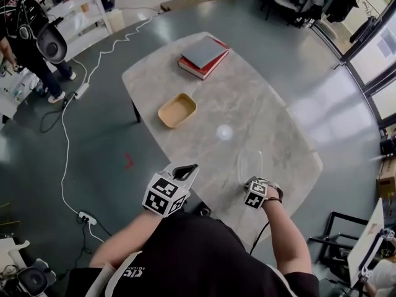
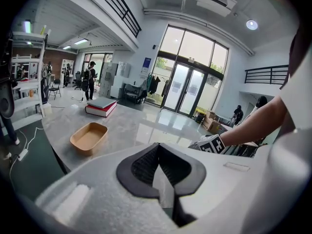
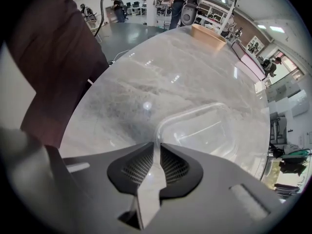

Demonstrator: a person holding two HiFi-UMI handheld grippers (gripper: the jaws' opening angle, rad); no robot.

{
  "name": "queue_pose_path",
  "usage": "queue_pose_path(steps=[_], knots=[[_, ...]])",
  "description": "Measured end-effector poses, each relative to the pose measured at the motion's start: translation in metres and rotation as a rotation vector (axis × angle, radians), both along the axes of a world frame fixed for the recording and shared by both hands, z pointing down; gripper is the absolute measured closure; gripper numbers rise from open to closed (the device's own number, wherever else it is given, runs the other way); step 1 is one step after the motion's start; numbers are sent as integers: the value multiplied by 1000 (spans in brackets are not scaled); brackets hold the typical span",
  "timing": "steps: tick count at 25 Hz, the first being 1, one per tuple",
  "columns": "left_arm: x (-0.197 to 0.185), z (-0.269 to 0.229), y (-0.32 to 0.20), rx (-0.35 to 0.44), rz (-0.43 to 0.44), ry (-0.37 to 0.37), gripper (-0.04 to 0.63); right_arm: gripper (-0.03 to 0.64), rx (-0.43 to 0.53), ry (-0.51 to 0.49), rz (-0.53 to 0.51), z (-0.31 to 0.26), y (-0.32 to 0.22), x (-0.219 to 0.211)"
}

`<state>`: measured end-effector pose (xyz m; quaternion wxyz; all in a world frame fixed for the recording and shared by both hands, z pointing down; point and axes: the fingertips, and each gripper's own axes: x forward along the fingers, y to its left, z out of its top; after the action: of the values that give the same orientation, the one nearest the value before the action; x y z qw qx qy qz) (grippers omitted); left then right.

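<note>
Your right tool (image 3: 156, 144) has its jaws pinched together on the near rim of the clear container (image 3: 207, 130), which sits by the tabletop's (image 1: 260, 98) near edge. Your left tool (image 2: 157, 149) is closed on nothing, held at the near left edge. Farther out, a tan tray (image 1: 177, 110) lies by the left edge and stacked books (image 1: 203, 56) at the far end.
</note>
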<state>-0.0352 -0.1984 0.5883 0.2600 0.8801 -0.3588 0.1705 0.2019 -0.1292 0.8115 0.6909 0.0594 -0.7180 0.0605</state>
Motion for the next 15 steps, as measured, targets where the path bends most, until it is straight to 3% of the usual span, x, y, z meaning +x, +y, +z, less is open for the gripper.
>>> queue_pose_path(steps=[4, 9, 15], knots=[[2, 1, -2, -2, 5, 0, 591, 575, 30, 6, -36, 2, 1, 2], [10, 3, -4, -10, 24, 6, 591, 584, 38, -35, 7, 2, 2, 1], [25, 7, -8, -19, 61, 14, 591, 584, -41, -69, 48, -2, -3, -2]])
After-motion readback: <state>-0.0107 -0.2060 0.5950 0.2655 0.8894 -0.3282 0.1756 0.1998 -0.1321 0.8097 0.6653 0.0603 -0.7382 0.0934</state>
